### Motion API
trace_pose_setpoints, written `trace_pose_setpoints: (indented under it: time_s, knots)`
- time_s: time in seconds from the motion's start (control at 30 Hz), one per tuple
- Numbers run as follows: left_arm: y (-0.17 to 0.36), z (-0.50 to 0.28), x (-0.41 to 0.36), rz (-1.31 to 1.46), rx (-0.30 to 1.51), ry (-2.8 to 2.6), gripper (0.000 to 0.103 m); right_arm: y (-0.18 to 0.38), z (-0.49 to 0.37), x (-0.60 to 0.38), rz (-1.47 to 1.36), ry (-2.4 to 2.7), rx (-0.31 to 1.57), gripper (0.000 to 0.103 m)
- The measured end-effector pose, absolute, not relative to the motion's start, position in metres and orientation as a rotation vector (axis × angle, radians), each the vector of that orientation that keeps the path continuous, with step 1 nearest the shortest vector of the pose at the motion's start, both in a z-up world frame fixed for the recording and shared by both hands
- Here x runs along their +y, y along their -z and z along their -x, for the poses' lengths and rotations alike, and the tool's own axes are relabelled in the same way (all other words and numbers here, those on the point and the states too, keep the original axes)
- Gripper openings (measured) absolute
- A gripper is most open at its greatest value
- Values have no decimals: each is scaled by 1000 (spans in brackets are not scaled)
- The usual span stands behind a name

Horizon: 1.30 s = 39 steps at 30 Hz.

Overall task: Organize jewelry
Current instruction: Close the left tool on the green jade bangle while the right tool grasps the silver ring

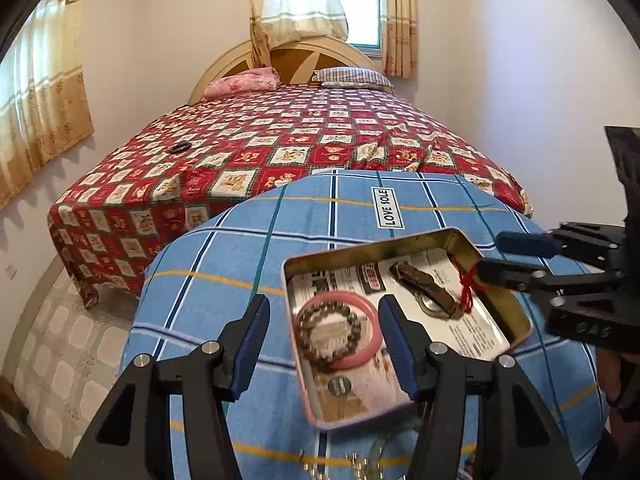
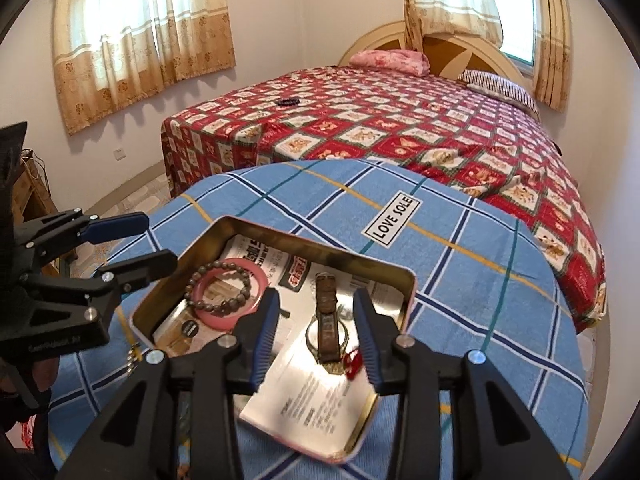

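An open metal tin (image 1: 452, 236) lined with printed paper sits on a blue plaid cloth. In it lie a pink bangle (image 1: 340, 296), a dark beaded bracelet (image 1: 304, 316), a brown-strap watch (image 1: 424, 284) and a red string (image 1: 466, 284). My left gripper (image 1: 326, 344) hovers open over the bangle and beads, touching neither. From the right, my right gripper (image 1: 488, 256) reaches over the tin's far corner. In the right wrist view my right gripper (image 2: 316, 336) stands open above the watch (image 2: 326, 308), with the red string (image 2: 354, 362) beside its right finger. The left gripper (image 2: 160, 238) shows at the left.
The blue plaid cloth (image 1: 240, 272) covers a rounded surface in front of a bed with a red patterned quilt (image 1: 280, 140). A small dark item (image 1: 179, 147) lies on the bed. A small ball chain (image 2: 132, 356) lies on the cloth beside the tin, nearer me. Wooden furniture (image 2: 28, 196) stands at the left.
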<state>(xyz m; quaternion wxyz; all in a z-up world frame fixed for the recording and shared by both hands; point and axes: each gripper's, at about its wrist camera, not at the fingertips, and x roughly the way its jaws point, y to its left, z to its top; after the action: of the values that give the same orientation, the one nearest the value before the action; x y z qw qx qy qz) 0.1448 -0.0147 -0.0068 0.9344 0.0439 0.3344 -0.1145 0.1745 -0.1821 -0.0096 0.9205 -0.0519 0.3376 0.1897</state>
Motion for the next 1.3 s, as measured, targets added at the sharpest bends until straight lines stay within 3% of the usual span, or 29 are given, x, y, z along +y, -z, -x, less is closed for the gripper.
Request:
trace_pose_setpoints:
  time_s: [0.13, 0.77, 0.83, 0.97, 1.1, 1.13, 1.3]
  knots:
    - [13, -122, -10, -103, 696, 214, 57, 6, -148, -194, 108, -377, 674, 54]
    - [64, -89, -27, -100, 858, 236, 56, 77, -107, -206, 103, -317, 858, 55]
    - [67, -90, -28, -98, 873, 248, 45, 81, -107, -202, 106, -328, 871, 55]
    - [75, -92, -33, -101, 902, 269, 37, 90, -104, -197, 135, -337, 890, 54]
    - [80, -93, -35, -95, 917, 287, 16, 90, -103, -199, 134, -336, 885, 51]
    - [79, -93, -34, -90, 920, 288, 8, 90, -103, -199, 135, -334, 883, 48]
    - [74, -90, -32, -70, 906, 300, 8, 89, -101, -192, 164, -359, 880, 25]
